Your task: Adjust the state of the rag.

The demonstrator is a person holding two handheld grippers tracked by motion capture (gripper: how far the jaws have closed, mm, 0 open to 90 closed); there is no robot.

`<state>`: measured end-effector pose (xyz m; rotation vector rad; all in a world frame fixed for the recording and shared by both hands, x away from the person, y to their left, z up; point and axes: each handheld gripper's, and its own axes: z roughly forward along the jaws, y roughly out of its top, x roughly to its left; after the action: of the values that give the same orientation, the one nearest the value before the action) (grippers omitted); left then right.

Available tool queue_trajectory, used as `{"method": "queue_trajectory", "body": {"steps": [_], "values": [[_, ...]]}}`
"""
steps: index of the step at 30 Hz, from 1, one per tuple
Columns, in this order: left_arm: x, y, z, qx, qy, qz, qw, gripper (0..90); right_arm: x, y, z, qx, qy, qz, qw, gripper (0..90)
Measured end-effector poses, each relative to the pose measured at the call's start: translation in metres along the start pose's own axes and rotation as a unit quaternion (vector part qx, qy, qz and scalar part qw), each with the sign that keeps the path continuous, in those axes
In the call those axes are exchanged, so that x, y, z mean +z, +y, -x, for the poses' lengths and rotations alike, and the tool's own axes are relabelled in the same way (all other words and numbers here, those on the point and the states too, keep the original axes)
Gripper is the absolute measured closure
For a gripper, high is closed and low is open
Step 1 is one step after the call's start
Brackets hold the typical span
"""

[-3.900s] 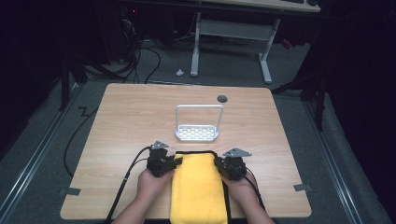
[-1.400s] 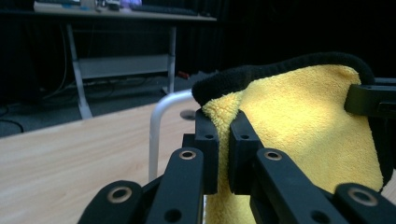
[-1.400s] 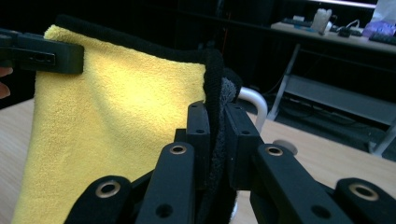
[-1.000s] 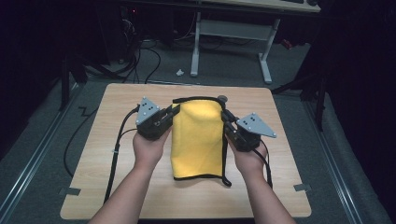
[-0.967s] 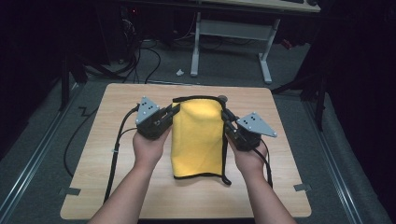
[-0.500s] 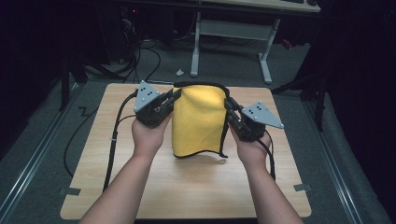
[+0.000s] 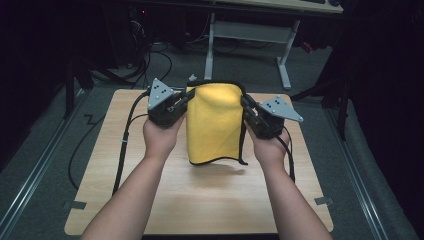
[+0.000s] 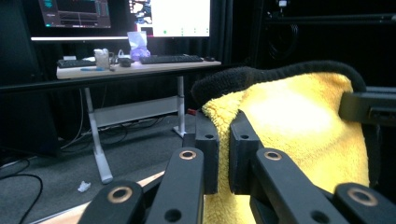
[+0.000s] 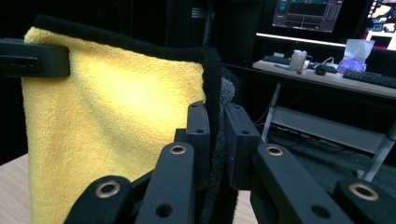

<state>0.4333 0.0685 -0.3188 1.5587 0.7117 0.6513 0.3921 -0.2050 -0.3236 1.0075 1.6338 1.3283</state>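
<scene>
Change: the yellow microfibre cloth (image 7: 215, 122) has come up off the desk (image 7: 150, 200); half a second ago its lower edge hung lower, and nearly four seconds ago it lay flat near the front edge.
Cloth now: hanging in the air above the middle of the desk, top edge stretched between the two grippers, black-trimmed bottom edge clear of the wood.
Left gripper (image 8: 223, 154): jaws pinched narrow on the cloth's upper left corner.
Right gripper (image 9: 215, 140): jaws clamped on the upper right corner, over the black hem.
Meaning: the lift looks done; I judge a fold, shake-out or re-lay comes next.
Hidden: the wire rack (image 7: 192, 78) seen earlier is almost wholly behind the cloth.
Unclear: whether the cloth hangs single or doubled.
</scene>
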Motion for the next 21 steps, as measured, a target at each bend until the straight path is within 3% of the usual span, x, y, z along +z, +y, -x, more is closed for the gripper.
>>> {"method": "queue_trajectory", "body": {"steps": [4,8,10,16,21], "values": [[0.009,0.007,-0.005,0.014,0.007,0.0,0.9999,84.9,0.007,0.003,0.006,0.006,0.0,0.003,1.0,82.2],[0.021,0.016,-0.009,0.011,0.006,-0.003,0.9999,84.9,0.016,0.006,0.012,0.01,-0.005,0.002,0.9999,82.2],[0.027,0.019,-0.009,0.018,0.013,-0.003,0.9997,85.0,0.02,0.008,0.016,0.016,-0.006,0.0,0.9999,82.2],[0.046,0.02,-0.02,0.013,0.022,-0.008,0.9996,84.9,0.035,0.015,0.028,0.022,-0.007,-0.003,0.9997,82.2],[0.061,0.014,-0.029,-0.001,0.03,-0.026,0.9992,84.5,0.051,0.012,0.035,0.025,-0.006,-0.016,0.9995,82.1]]}}
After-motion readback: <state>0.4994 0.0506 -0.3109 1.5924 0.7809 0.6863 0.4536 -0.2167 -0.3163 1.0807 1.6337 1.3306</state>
